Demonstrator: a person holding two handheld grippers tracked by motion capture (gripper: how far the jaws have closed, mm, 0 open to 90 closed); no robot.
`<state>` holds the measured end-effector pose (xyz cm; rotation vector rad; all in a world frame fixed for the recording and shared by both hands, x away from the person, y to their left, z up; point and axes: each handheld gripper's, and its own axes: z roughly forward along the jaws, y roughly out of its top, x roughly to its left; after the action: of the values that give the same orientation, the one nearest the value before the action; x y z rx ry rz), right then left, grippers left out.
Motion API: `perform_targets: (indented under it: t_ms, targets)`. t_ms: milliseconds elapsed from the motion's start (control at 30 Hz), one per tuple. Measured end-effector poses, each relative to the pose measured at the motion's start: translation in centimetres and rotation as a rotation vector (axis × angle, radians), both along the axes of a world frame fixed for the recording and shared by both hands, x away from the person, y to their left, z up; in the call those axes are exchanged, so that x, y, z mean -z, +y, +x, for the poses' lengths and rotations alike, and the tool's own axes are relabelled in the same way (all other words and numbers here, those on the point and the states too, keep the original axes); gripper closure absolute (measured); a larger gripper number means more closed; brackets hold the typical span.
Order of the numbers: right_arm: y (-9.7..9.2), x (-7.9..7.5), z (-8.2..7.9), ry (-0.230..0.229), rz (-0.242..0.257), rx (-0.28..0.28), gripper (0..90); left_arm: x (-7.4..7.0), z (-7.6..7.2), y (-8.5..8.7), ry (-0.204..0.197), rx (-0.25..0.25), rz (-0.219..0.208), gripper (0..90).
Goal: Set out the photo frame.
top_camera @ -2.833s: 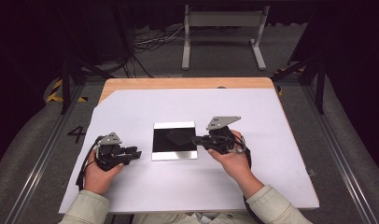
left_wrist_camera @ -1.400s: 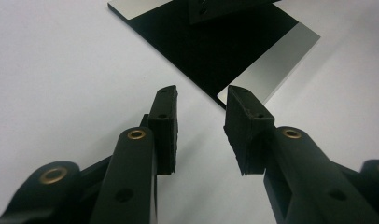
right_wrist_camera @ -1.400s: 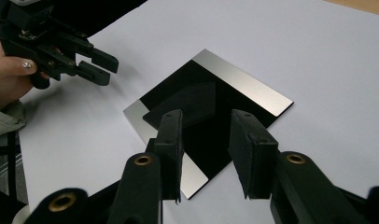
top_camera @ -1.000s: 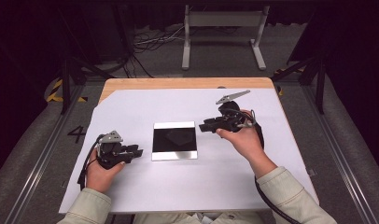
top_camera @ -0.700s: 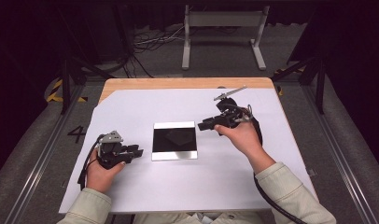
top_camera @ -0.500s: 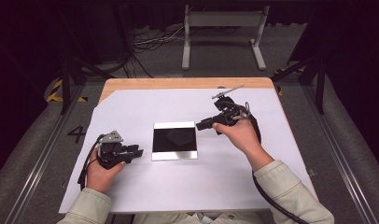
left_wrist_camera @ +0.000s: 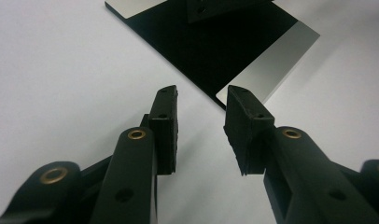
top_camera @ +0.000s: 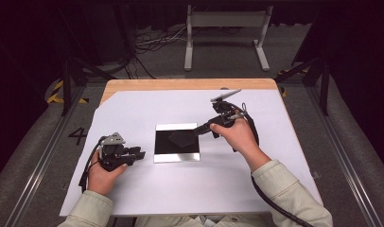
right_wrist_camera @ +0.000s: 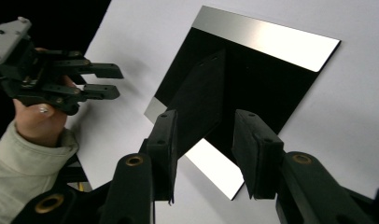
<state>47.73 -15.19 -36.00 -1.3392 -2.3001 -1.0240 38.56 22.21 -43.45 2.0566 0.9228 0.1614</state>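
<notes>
Mirror plate (top_camera: 177,143) lies flat mid-sheet; right gripper (top_camera: 198,132) at its right edge, jaws apart, empty, lined up for pickup; left gripper (top_camera: 138,154) just left of plate, jaws apart, empty, waiting.

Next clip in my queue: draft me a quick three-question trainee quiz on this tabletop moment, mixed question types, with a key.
1. True or false: the right tool is clamped on the mirror plate.
2. Which tool reaches over the plate's edge?
A. the left tool
B. the right tool
C. both
3. Fill in: the plate lies flat on the ____ sheet that covers the table.

Key:
1. False. Its jaws stand apart above the plate with nothing between them.
2. B. The left tool rests on the sheet beside the plate, jaws apart.
3. white
</notes>
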Motion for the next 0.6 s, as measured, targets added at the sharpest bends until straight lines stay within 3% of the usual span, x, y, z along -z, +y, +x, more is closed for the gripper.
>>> perform_targets:
  t_ms: [333,400,467,600]
  targets:
    - [0.7,1.1,0.3,-0.009,-0.014,0.009,56.3,0.0,-0.1,0.0,-0.003,-0.003,0.009,65.4]
    - [0.9,1.4,0.4,0.024,-0.022,0.021,55.4,0.0,-0.2,0.0,-0.001,-0.002,0.014,65.4]
    - [1.1,1.5,0.4,0.004,-0.028,0.018,54.9,0.0,-0.2,0.1,0.001,-0.006,0.016,65.4]
    - [1.3,1.9,0.5,0.009,0.028,0.053,55.4,0.1,-0.4,0.3,-0.002,-0.014,0.017,65.4]
